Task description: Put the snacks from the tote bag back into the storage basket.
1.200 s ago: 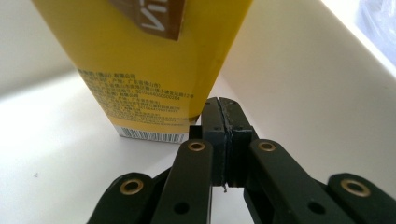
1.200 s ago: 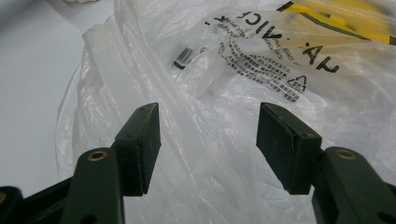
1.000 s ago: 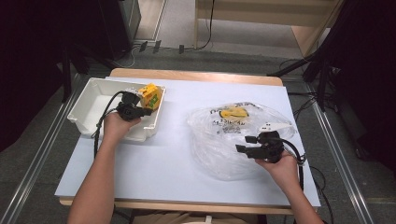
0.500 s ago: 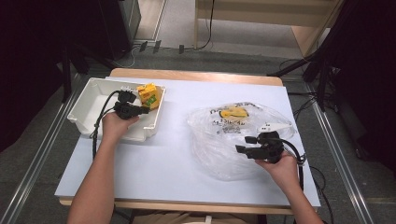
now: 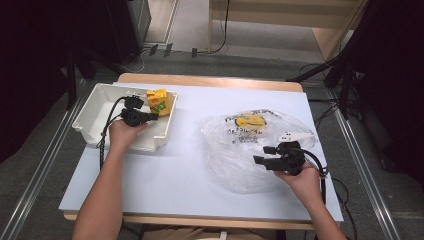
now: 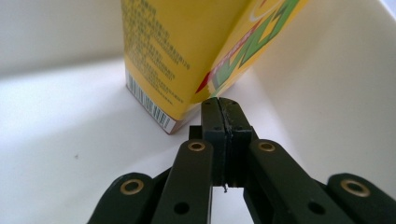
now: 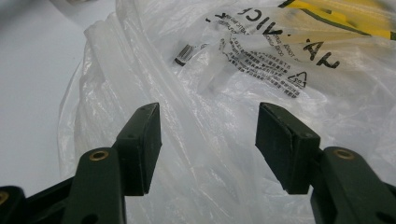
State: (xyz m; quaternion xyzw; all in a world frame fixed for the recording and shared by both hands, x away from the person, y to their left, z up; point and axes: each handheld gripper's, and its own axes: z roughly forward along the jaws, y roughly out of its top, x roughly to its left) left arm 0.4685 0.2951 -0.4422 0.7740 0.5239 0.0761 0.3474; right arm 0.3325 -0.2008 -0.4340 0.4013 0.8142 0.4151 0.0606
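Observation:
A yellow drink carton (image 5: 159,101) stands in the far right corner of a white bin (image 5: 92,120). My left gripper (image 5: 153,116) reaches into the bin just in front of it. In the left gripper view its jaws are pressed together with nothing between them, and the tips (image 6: 220,103) sit at the foot of the carton (image 6: 196,51). A crumpled clear plastic bag (image 5: 240,145) with a yellow print lies on the right of the table. My right gripper (image 5: 264,154) hovers over the bag's near part, open; the bag (image 7: 210,93) lies beyond its spread jaws, and nothing sits between the pads.
The white table top (image 5: 170,170) lies bare between bin and bag. The bin's walls (image 6: 336,79) rise close around my left gripper. Metal rails (image 5: 35,165) run along both sides of the table, and cables (image 5: 320,165) trail from each gripper.
The left hand has shifted slightly in the bin near the carton. The right hand and the bag have not moved.

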